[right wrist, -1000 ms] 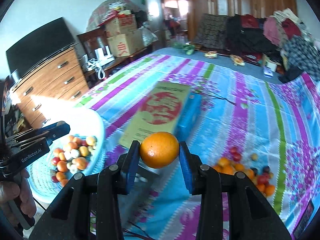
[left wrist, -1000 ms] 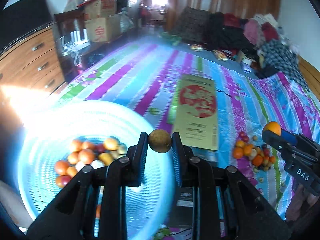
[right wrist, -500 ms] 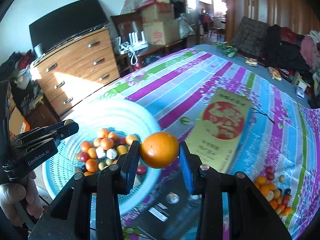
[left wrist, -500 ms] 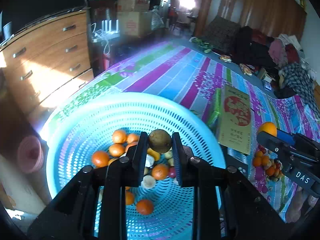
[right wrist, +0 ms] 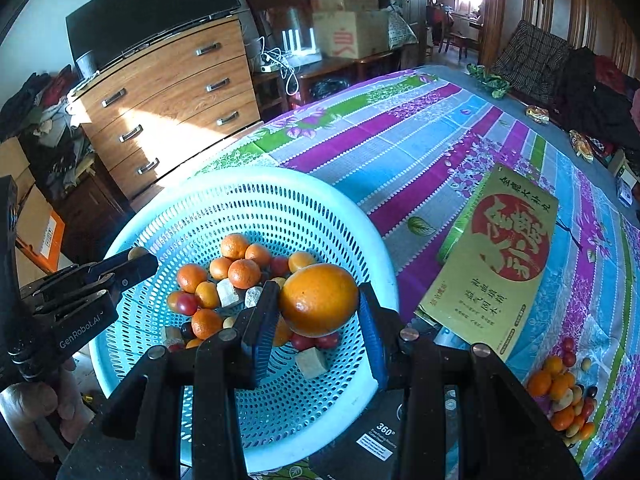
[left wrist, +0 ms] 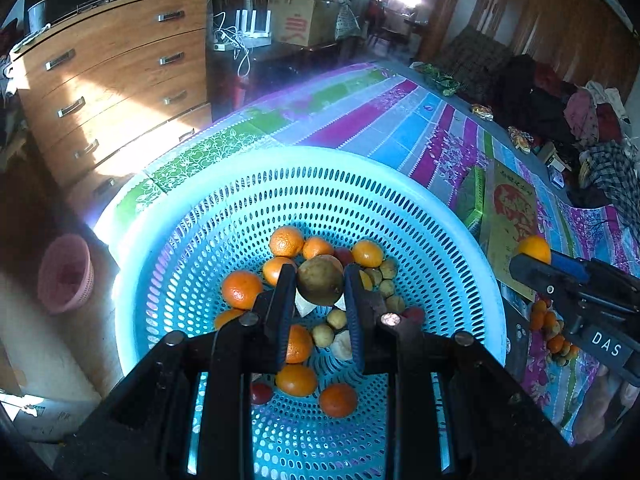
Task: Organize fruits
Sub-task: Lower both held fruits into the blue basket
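Note:
My left gripper [left wrist: 320,290] is shut on a small brown-green round fruit [left wrist: 320,285] and hangs over the middle of the light blue perforated basket [left wrist: 420,216]. My right gripper [right wrist: 318,306] is shut on a large orange [right wrist: 319,300] above the basket's [right wrist: 224,184] right side. Several oranges, small red fruits and pale chunks lie in the basket's bottom [right wrist: 236,272]. The right gripper [left wrist: 532,258] shows at the right in the left wrist view, the left gripper [right wrist: 136,258] at the left in the right wrist view.
A pile of loose small fruits [right wrist: 564,396] lies on the striped cloth at the right. A yellow and red flat box [right wrist: 504,260] lies beside the basket. A wooden chest of drawers [right wrist: 168,96] stands beyond the bed's edge, a pink basket [left wrist: 64,274] on the floor.
Both grippers have swung left from over the striped cloth to over the blue basket, each still holding its fruit. The basket now fills the lower part of both views.

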### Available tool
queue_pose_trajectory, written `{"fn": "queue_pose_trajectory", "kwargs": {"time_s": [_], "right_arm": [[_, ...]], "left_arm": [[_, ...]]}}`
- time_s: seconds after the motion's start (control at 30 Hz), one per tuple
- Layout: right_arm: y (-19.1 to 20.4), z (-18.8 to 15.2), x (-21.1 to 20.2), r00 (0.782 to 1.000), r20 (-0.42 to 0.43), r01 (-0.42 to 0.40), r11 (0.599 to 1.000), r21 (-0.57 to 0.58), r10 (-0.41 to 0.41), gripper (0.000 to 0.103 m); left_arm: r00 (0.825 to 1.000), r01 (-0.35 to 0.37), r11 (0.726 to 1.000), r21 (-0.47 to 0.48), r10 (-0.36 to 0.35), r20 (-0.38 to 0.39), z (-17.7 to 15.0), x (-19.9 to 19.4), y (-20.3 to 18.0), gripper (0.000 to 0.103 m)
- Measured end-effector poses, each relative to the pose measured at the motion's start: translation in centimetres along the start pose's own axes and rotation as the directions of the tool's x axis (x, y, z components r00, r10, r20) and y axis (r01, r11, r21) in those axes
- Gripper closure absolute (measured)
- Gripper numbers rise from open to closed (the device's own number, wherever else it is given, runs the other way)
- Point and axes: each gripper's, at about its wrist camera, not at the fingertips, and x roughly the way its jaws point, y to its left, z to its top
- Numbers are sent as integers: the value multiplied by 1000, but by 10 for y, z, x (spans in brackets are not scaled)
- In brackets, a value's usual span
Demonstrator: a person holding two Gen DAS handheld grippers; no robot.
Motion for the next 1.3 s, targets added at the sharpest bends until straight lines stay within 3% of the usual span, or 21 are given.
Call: {"fn": "queue_pose_trajectory", "kwargs": {"time_s": [1.3], "right_arm": [[9,0,20,999,-34,-4,1000,-9,4,61]], "left_arm": [[999,14,1000,-11,-15,-29,1,13,13,78]]}}
